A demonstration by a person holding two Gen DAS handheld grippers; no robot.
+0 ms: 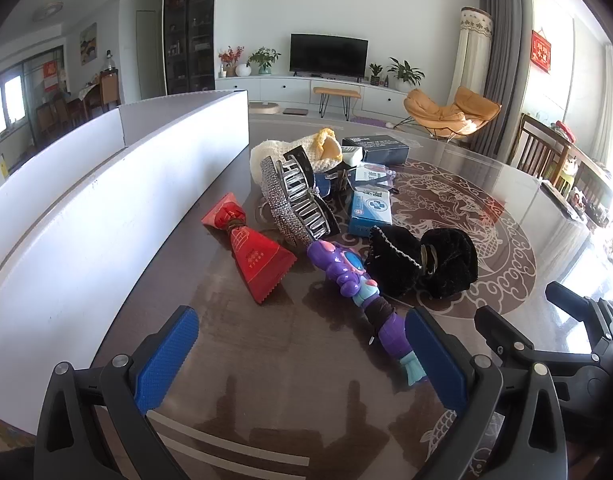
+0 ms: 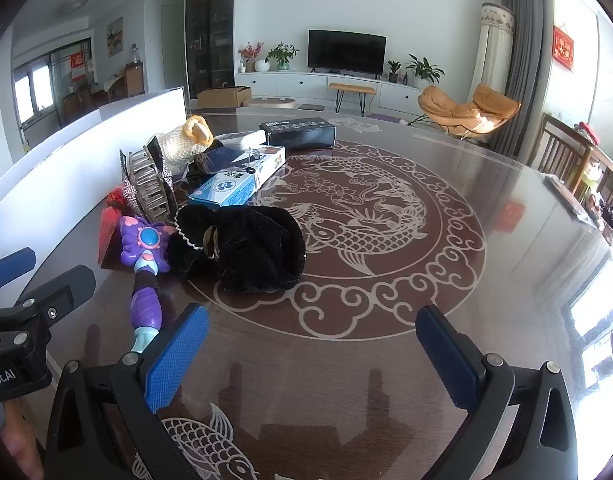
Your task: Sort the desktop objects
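Both grippers, left (image 1: 302,356) and right (image 2: 312,354), were spread wide, grasping nothing. The wand (image 1: 360,294) lay mid-frame beside the black pouch (image 1: 422,264), white box (image 1: 106,208) at left.

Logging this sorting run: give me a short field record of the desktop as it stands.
surface: round glass-topped table with a fish pattern
container: white box at the left edge of the pile
nearest item: purple toy wand, handle toward the grippers
beside it: black furry hair bow
also in pile: red packet, rhinestone claw clip, blue-and-white box, black box
left gripper: jaws open, holding nothing
right gripper: jaws open, holding nothing
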